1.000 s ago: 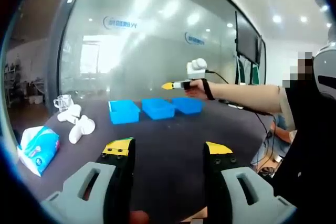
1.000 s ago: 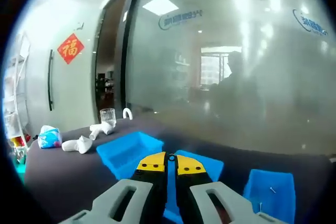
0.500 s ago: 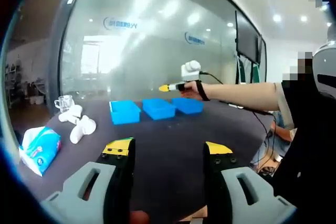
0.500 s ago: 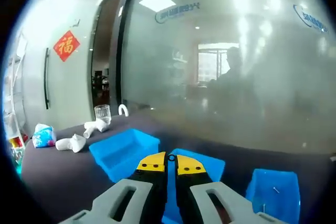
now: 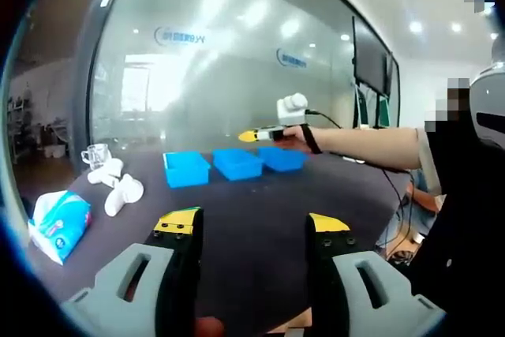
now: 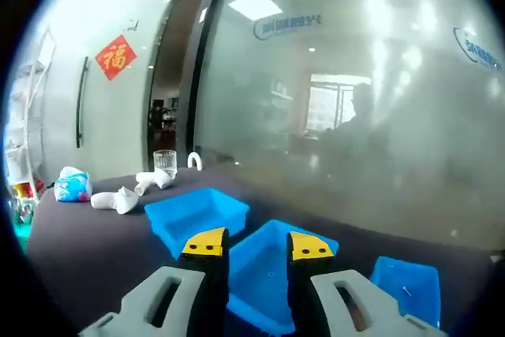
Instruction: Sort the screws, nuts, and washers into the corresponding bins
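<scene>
Three blue bins stand in a row on the dark table: left bin (image 5: pixel 186 168) (image 6: pixel 197 215), middle bin (image 5: pixel 237 163) (image 6: pixel 272 270), right bin (image 5: pixel 282 158) (image 6: pixel 406 286). A small thin metal piece (image 6: pixel 405 291) lies in the right bin. My right gripper (image 6: pixel 259 244) (image 5: pixel 254 136) hangs open over the middle bin with nothing between its jaws, held by a person's outstretched arm (image 5: pixel 363 146). My left gripper (image 5: pixel 252 222) stands open and empty above the near part of the table, well short of the bins.
At the table's left end lie a blue tissue pack (image 5: pixel 57 222) (image 6: pixel 72 185), several white pieces (image 5: pixel 118 187) (image 6: pixel 118 197) and a clear glass (image 5: pixel 95 154) (image 6: pixel 164 162). A frosted glass wall (image 5: pixel 237 61) runs behind the table. The person stands at the right.
My right gripper's jaws went from shut to open above the middle bin, and it shifted slightly. The left gripper has stayed still.
</scene>
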